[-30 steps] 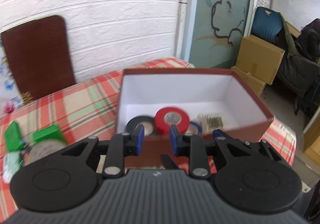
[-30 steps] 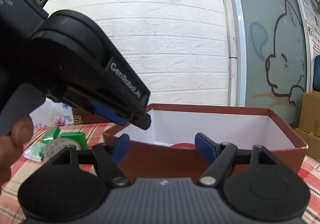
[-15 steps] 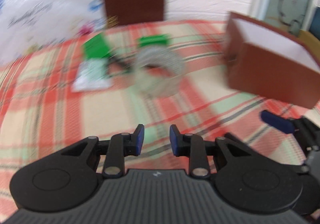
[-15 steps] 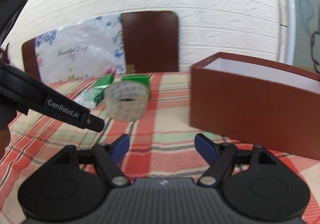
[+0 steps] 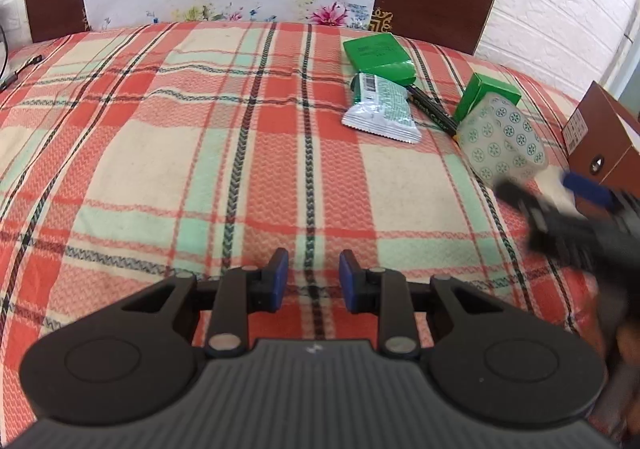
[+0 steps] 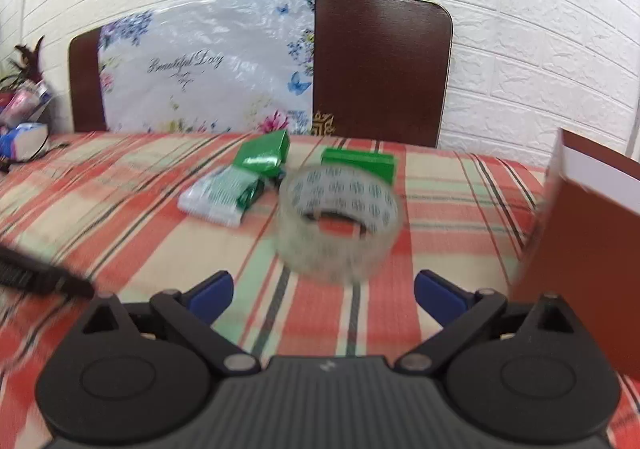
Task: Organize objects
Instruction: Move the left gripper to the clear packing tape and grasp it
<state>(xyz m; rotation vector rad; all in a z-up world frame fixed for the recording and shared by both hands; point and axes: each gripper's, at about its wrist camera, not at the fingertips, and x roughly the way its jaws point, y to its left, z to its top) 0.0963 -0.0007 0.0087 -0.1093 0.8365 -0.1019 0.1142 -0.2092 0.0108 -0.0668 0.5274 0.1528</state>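
Reaching for the clear tape roll [image 6: 338,227] is the step in hand — the right gripper [image 6: 323,295] faces it, jaws opening wide, nothing between them yet. The roll lies flat on the checked cloth, just left of the brown box [image 6: 588,245], green packets [image 6: 264,159] behind it. Left gripper [image 5: 313,281] hangs narrowly parted, empty. Next: straddle the roll squarely, then close.

Tape roll [image 6: 340,223]: clear with a green printed pattern, lying flat on the plaid tabletop [image 5: 200,153], hole facing up, near the box.
Green cartons [image 5: 378,57]: two, lying behind the roll.
Sachet [image 5: 380,109]: silver and green, lying flat.
Marker [image 5: 432,111]: black, lying between sachet and roll.
Box [image 6: 592,249]: brown outside, white inside, standing open at the right.
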